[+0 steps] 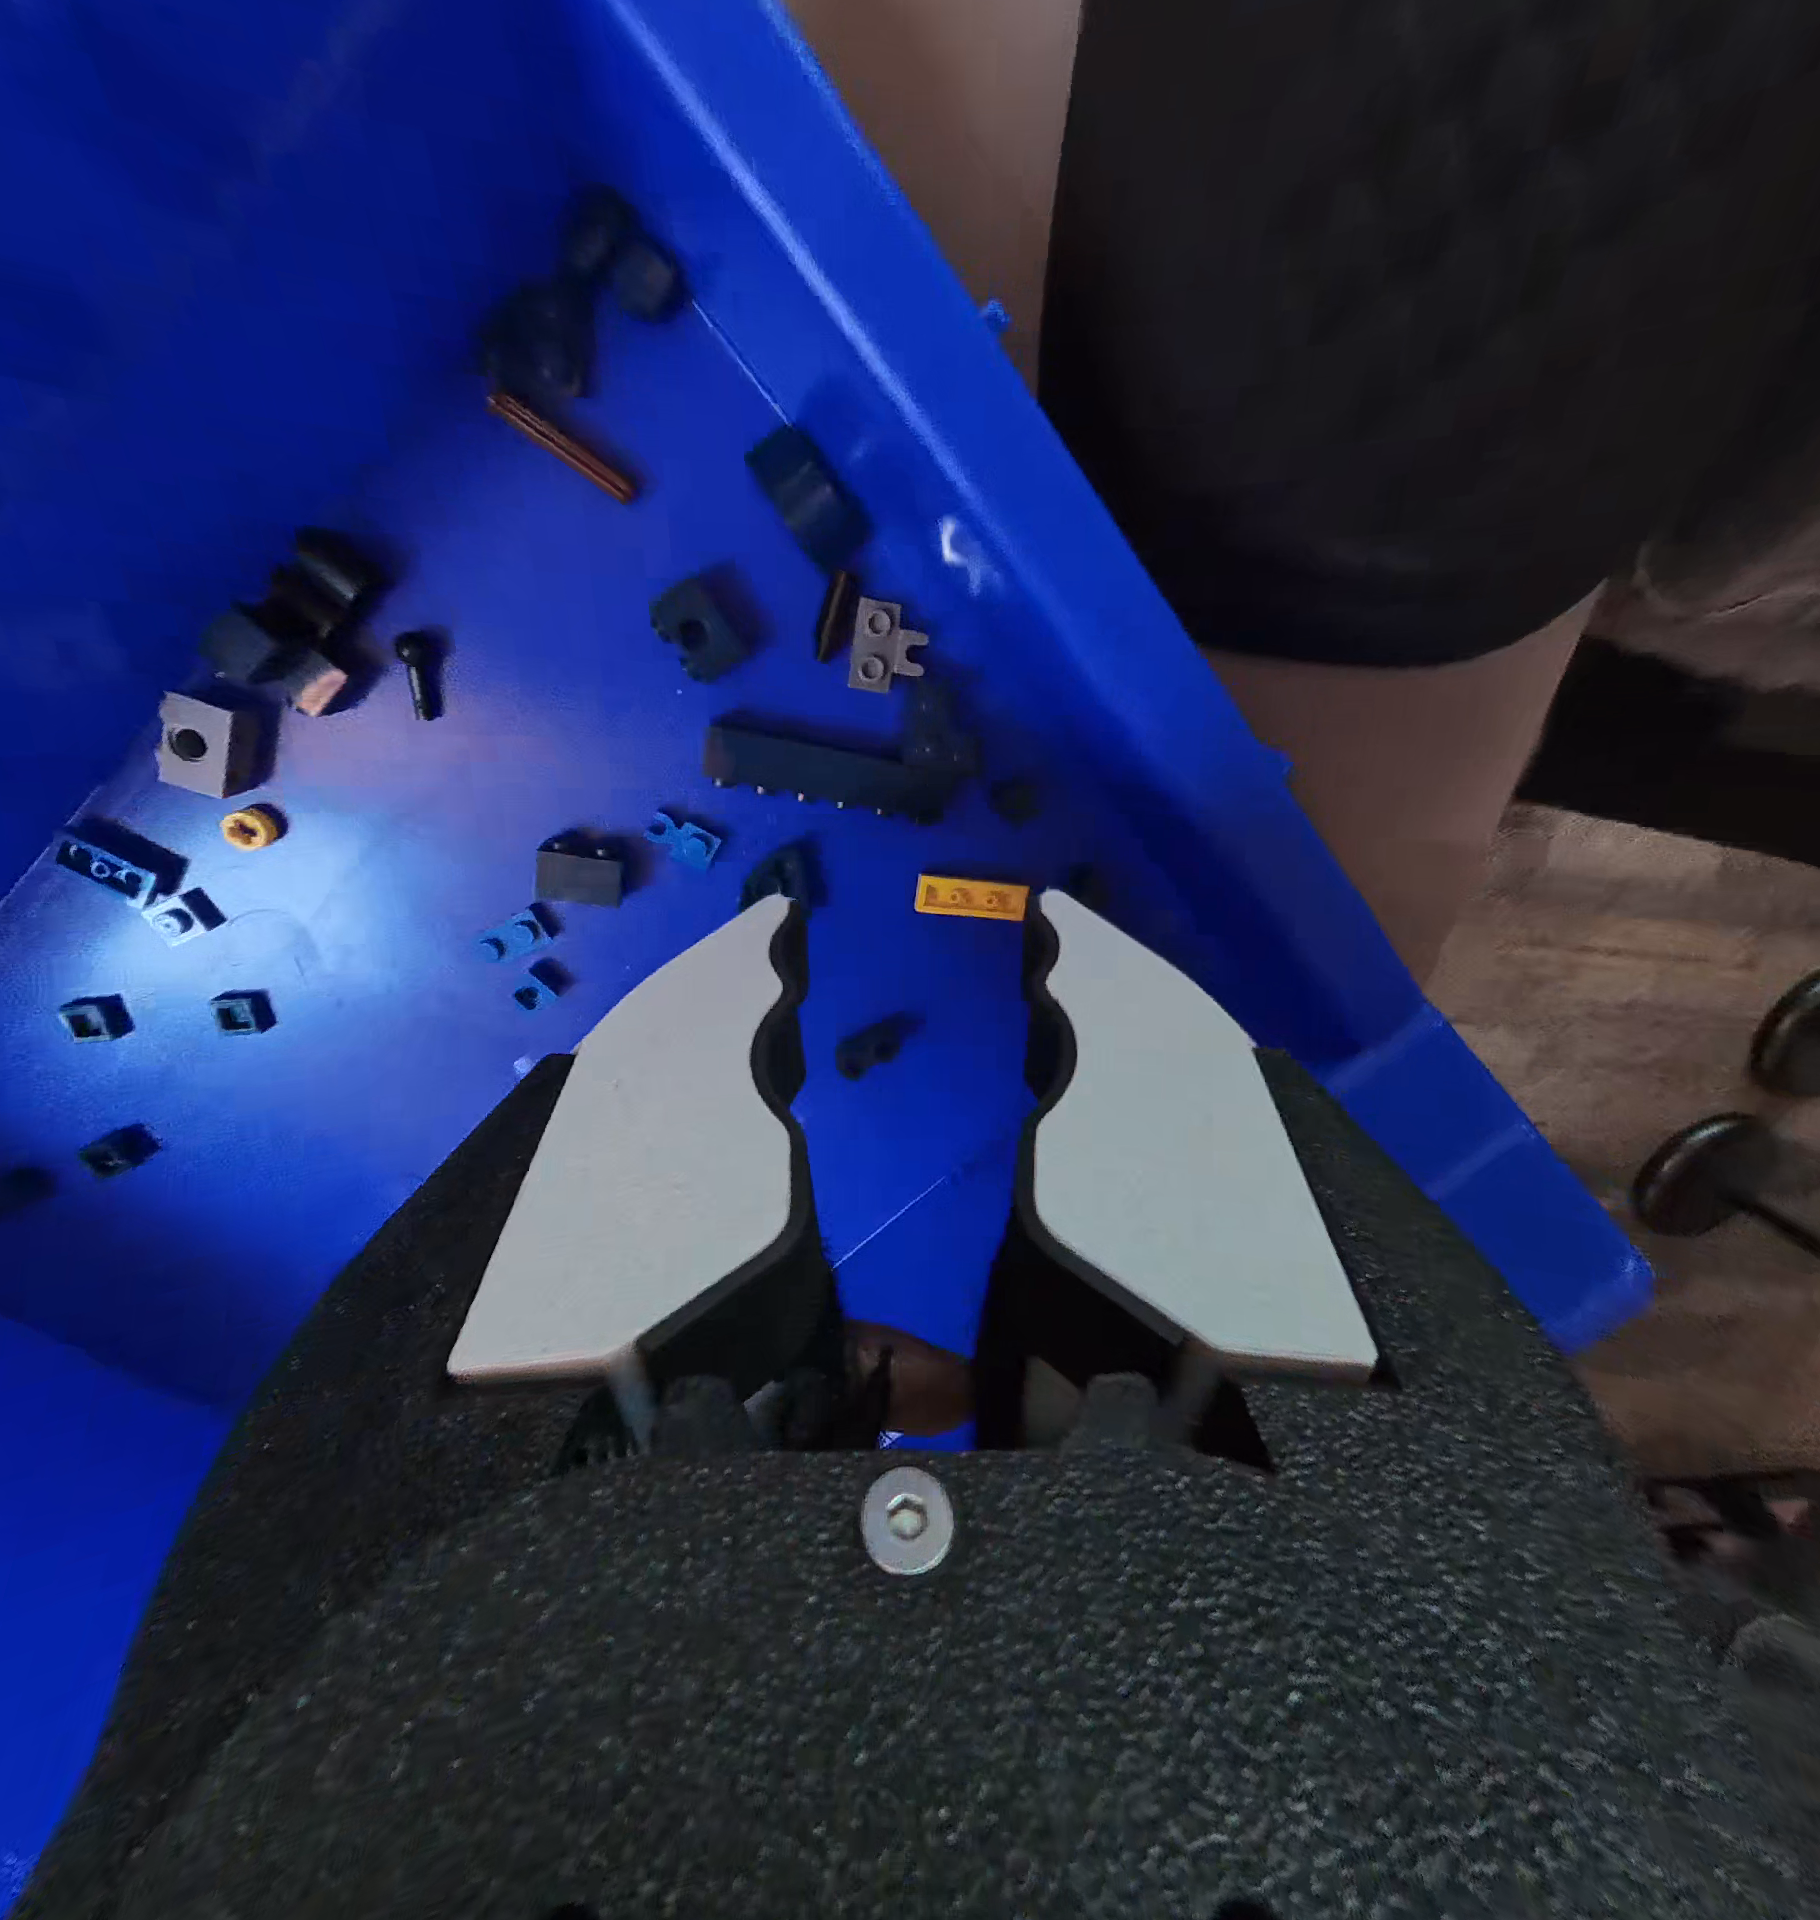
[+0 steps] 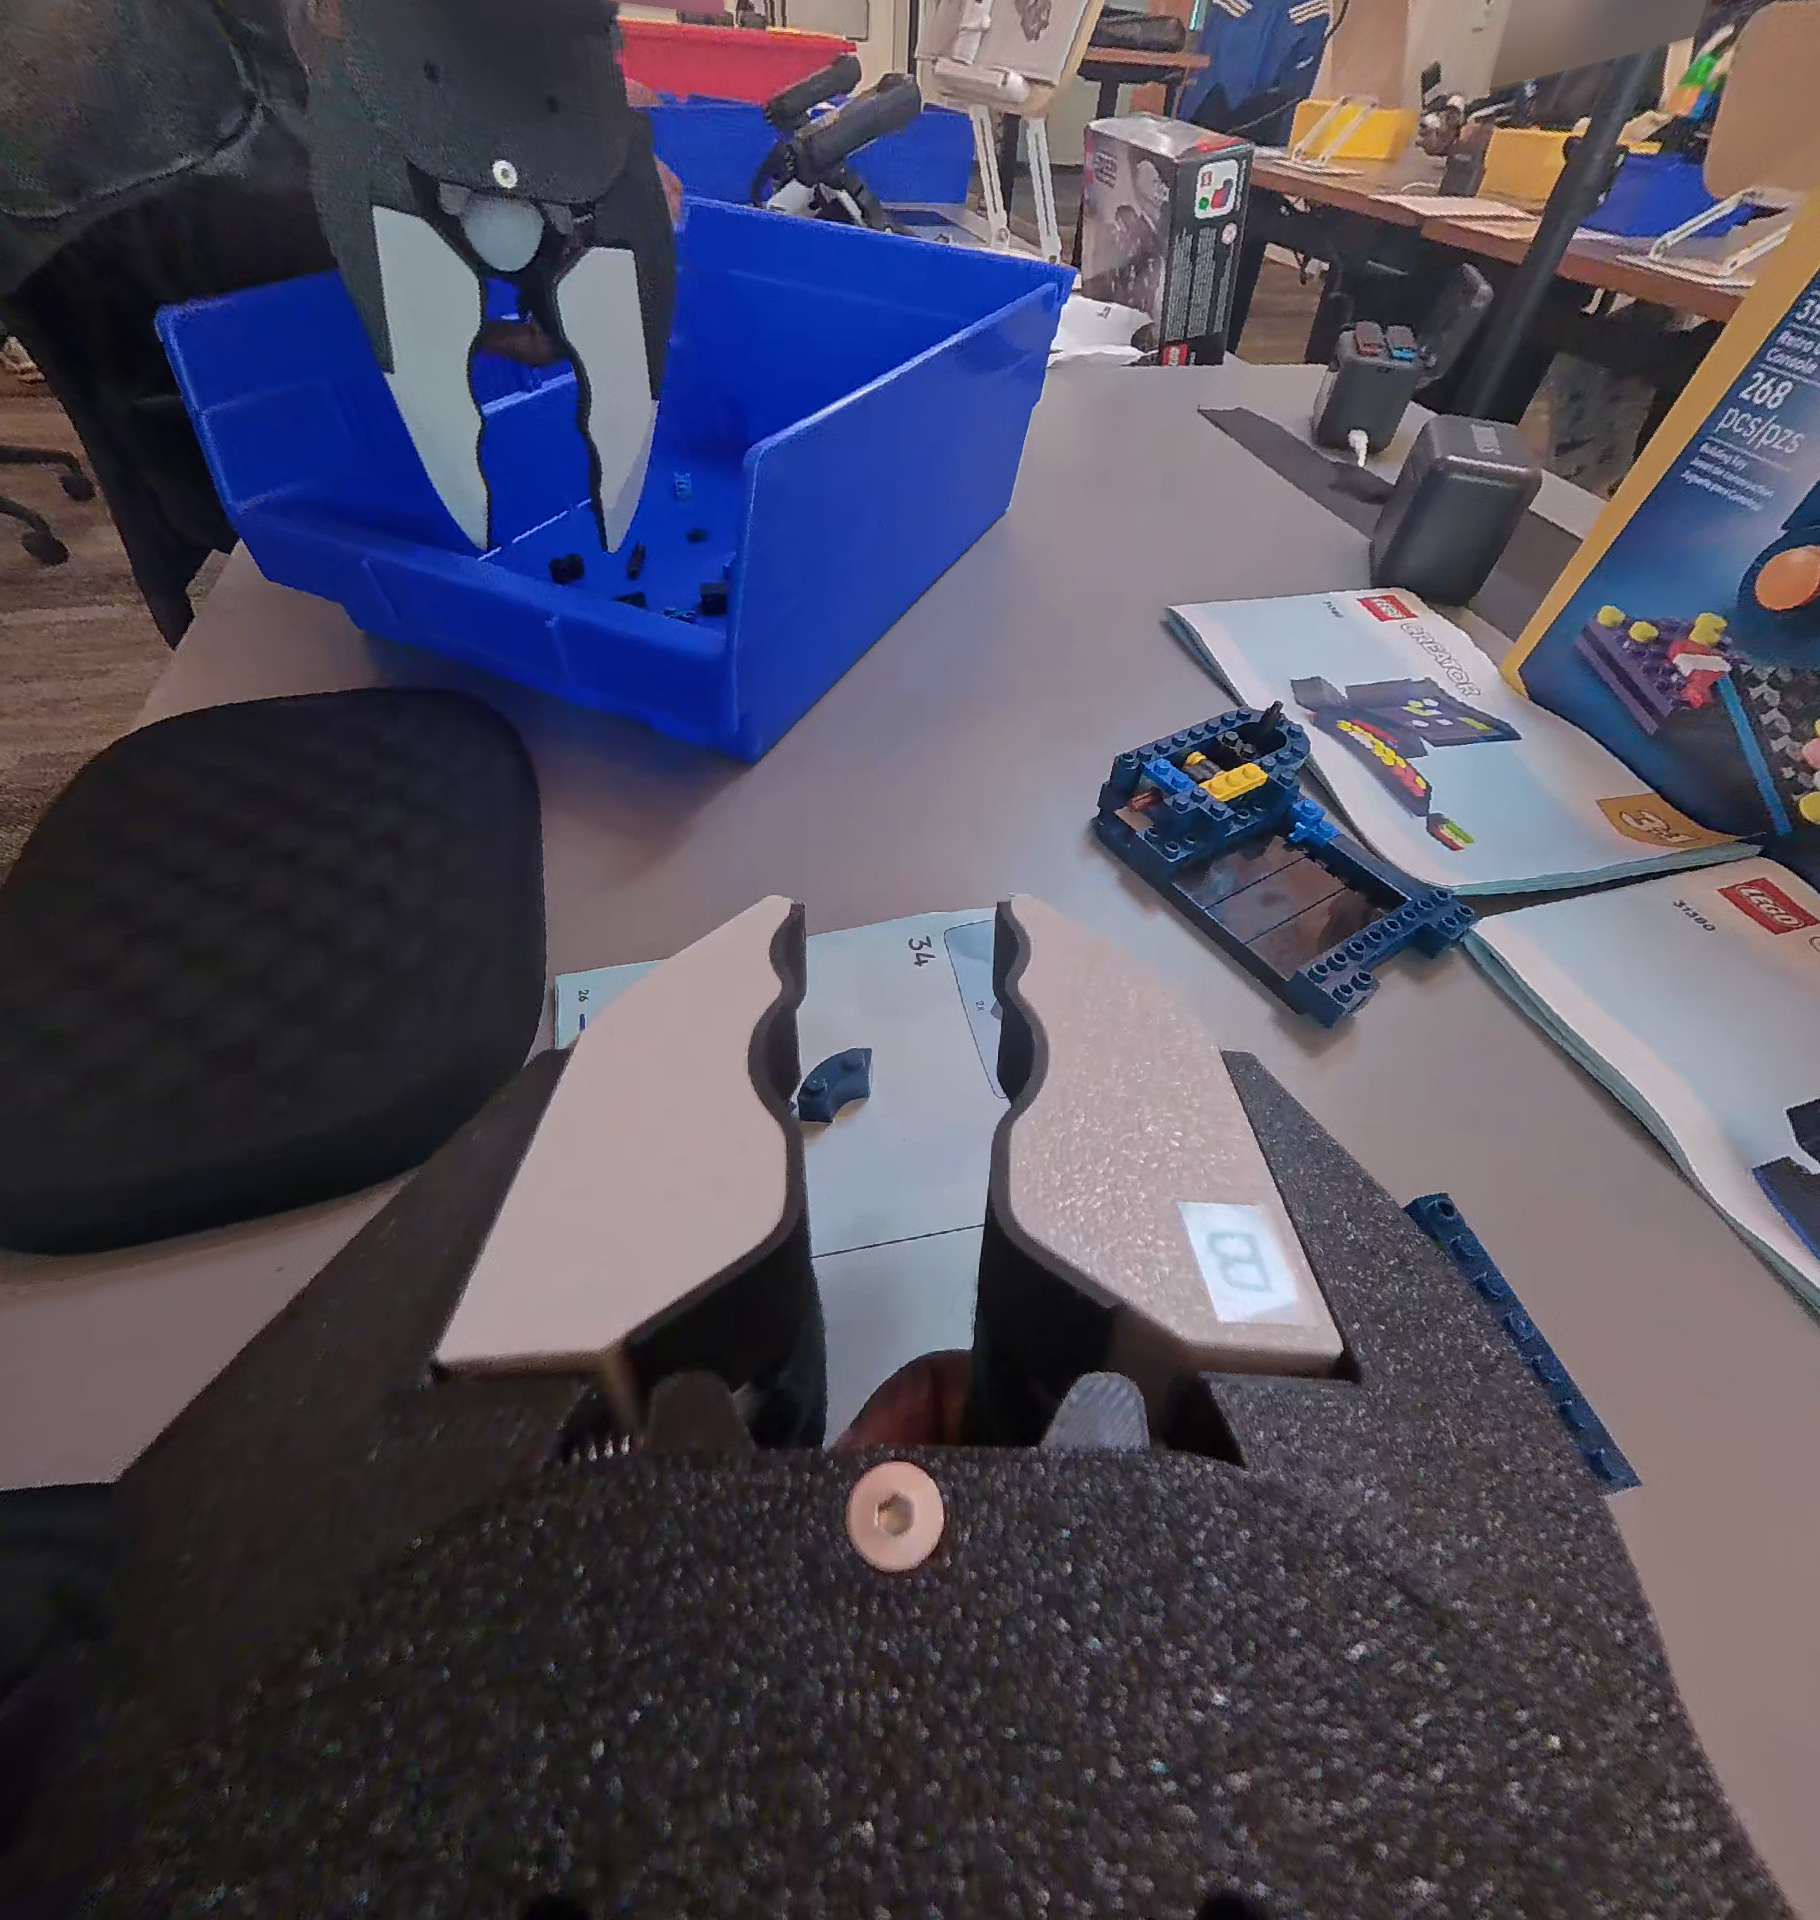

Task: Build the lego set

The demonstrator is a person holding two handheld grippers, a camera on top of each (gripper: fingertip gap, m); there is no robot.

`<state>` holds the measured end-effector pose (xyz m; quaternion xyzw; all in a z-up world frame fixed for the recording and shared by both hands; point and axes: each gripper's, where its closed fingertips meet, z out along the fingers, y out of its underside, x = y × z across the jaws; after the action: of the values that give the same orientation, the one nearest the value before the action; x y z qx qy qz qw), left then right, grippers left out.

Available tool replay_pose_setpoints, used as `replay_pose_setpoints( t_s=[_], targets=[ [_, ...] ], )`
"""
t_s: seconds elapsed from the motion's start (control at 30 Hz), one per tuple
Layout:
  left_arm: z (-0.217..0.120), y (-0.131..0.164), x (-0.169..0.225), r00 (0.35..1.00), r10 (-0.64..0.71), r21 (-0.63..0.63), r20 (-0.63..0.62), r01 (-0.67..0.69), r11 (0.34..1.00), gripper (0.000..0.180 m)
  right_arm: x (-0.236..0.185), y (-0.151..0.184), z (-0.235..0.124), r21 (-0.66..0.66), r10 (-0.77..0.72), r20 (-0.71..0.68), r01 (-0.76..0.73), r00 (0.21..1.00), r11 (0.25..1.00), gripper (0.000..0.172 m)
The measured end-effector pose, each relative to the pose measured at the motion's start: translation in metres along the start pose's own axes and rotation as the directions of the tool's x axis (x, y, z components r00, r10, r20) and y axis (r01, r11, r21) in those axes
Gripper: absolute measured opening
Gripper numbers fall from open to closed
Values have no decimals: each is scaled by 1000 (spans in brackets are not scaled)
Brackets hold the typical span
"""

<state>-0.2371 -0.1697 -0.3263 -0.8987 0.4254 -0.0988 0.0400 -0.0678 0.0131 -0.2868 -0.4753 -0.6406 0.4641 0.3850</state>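
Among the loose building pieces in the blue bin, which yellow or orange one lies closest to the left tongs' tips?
The flat orange-yellow plate, lying just beyond the right tip of the left tongs. The only other such piece, a small round ring, sits far to the left beside a grey cube.

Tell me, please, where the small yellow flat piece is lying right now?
In the left wrist view, the yellow flat piece lies on the blue bin's floor, just ahead of the open left claw, beside its right-hand fingertip.

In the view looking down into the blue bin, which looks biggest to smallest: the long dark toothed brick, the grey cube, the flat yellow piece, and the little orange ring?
As they appear in that view:
1. Long dark toothed brick
2. Grey cube
3. Flat yellow piece
4. Orange ring
The wide lens distorts sizes, so this ranks appearance only.
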Motion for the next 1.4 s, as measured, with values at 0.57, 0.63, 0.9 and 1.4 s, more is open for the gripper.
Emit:
replay_pose_setpoints(
  t_s=[0.57, 0.63, 0.9, 1.4],
  targets=[
    [17, -12, -43, 937, 115, 29, 331, -131, 991, 18, 3, 2, -2, 31, 31, 26, -32, 999, 999, 34],
    [11, -19, -38, 938, 122, 106, 323, -164, 981, 18, 3, 1, -2, 39, 42, 41, -44, 998, 998, 34],
    [-25, -34, -29, 943, 104, 336, 317, -214, 917, 28, -13, 0, -3, 60, 0, 141, -9, 990, 998, 35],
    [-9, -58, -18, 921, 317, 365, 228, -383, 849, 26, -9, -1, -3, 59, 72, 172, -83, 982, 995, 38]
  ],
)
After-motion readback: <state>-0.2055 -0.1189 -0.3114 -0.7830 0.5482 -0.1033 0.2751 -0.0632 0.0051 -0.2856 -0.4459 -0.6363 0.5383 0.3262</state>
